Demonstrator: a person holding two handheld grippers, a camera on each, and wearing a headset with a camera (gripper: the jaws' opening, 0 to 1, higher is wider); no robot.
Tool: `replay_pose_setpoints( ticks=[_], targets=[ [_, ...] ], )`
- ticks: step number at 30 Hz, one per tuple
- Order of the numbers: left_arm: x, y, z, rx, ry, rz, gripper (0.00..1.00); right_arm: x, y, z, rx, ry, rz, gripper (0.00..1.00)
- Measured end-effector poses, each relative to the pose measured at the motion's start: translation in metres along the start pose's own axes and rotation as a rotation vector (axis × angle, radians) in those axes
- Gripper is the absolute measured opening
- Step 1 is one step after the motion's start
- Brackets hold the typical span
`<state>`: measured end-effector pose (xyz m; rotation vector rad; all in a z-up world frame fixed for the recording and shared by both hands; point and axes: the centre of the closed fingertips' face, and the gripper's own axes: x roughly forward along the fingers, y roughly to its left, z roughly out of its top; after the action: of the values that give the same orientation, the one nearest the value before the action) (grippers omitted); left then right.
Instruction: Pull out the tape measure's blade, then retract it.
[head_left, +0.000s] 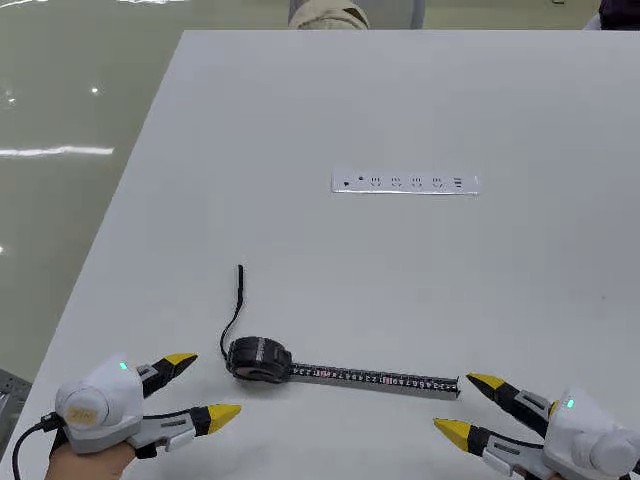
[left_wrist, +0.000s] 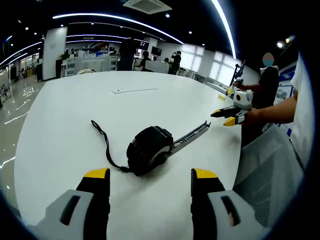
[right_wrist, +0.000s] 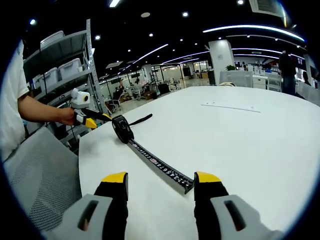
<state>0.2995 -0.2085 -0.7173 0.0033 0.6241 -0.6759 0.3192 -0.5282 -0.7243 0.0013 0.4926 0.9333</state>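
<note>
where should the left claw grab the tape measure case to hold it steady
Clamp the case across its two flat sides, coming in from the strap end. It stands on edge with the blade running out the opposite way, toward the right claw.

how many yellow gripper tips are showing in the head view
4. Two are on the left gripper, bottom left, near the tape measure. Two are on the right gripper, bottom right, just past the end of the extended blade. None seem hidden.
</note>
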Motion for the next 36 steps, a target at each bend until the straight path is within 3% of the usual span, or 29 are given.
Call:
replay_pose_setpoints(
  ticks=[7,17,36],
  targets=[
    [-0.012,-0.003,-0.005,-0.022,-0.02,0.026,0.66,-0.011,0.007,-0.002,-0.001,-0.001,-0.024,0.54],
    [-0.025,-0.012,-0.004,-0.037,-0.048,0.053,0.69,-0.025,0.013,0.0,-0.009,-0.007,-0.054,0.57],
    [-0.041,-0.026,-0.021,-0.075,-0.047,0.084,0.72,-0.048,0.021,-0.003,0.023,-0.033,-0.112,0.63]
  ],
)
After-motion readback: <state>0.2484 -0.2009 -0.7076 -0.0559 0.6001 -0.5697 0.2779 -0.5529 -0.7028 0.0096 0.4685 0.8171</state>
